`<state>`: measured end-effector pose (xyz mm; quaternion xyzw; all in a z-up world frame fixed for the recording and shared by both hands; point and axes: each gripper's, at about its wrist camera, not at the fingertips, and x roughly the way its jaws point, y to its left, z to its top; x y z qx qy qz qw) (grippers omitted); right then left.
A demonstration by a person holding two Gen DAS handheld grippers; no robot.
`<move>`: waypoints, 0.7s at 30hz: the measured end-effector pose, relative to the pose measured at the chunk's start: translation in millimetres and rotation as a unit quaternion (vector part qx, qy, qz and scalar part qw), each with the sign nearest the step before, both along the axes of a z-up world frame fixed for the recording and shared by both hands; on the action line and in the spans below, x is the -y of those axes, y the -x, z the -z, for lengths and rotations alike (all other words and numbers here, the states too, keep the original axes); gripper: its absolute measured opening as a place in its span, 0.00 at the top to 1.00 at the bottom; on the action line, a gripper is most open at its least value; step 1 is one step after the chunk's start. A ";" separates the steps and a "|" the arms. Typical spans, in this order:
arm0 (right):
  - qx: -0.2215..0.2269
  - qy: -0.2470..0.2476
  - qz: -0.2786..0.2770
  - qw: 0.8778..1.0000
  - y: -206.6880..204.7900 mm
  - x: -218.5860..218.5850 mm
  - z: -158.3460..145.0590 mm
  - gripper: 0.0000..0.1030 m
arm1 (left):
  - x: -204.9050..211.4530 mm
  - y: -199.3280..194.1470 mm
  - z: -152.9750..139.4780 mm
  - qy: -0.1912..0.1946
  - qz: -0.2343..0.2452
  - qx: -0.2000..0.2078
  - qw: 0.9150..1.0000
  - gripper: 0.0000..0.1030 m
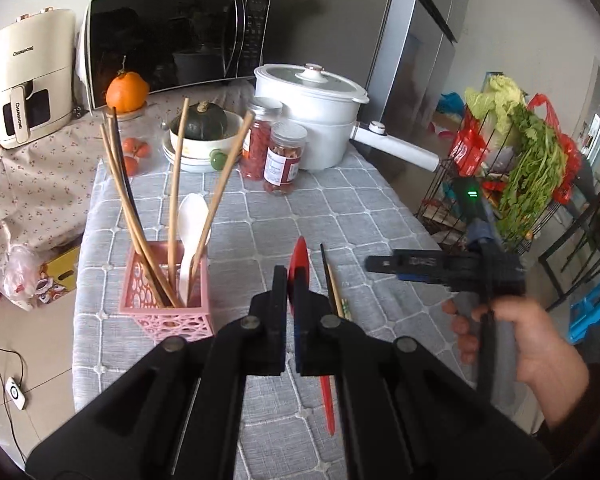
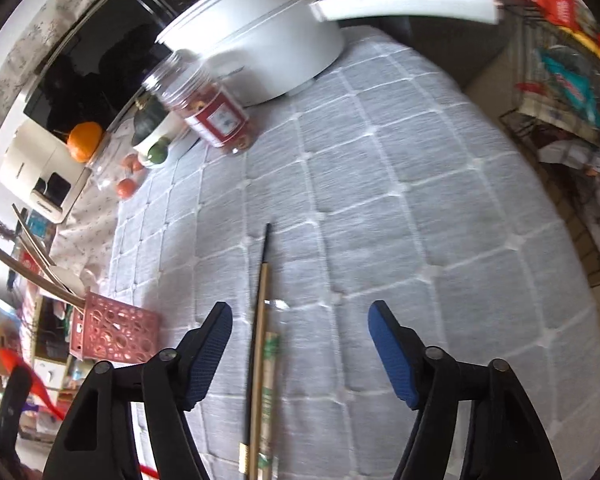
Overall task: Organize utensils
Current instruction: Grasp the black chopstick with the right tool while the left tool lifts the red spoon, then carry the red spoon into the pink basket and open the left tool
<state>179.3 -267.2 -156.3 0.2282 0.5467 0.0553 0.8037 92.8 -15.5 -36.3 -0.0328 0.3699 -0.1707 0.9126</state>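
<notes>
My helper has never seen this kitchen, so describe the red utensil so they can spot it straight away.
Start at the grey quilted tablecloth, then find the pink basket holding chopsticks and a white spoon. Just right of it, the left gripper is shut on the red spoon. It is the only red utensil; the chopsticks beside it lie flat on the cloth.

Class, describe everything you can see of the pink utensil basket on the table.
The pink utensil basket is a small square holder, seemingly plastic, with walls pierced by round cut-outs. It stands upright on the grey quilted tablecloth near the table's left edge. Inside lean several wooden chopsticks, some darker sticks, and a white spoon, bowl up. Neither claw touches it; the left claw, gripping a red spoon, is just to its right.
</notes>
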 end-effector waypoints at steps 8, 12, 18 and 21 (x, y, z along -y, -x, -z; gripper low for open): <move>-0.013 0.090 -0.052 0.994 -52.1 -51.1 21.2 0.50 | -30.0 7.5 1.1 0.011 -0.002 -0.009 1.000 0.97; -0.021 0.140 -0.062 0.988 -68.8 -68.0 37.7 0.64 | -42.2 8.7 6.9 0.008 -0.007 -0.020 1.000 0.97; 0.019 0.211 -0.096 0.973 -74.8 -97.1 39.6 0.89 | -50.9 9.4 6.6 0.011 -0.011 -0.021 1.000 0.97; 0.022 0.202 -0.099 0.974 -75.8 -101.1 39.3 0.93 | -53.8 9.4 5.2 0.014 -0.016 -0.017 1.000 0.97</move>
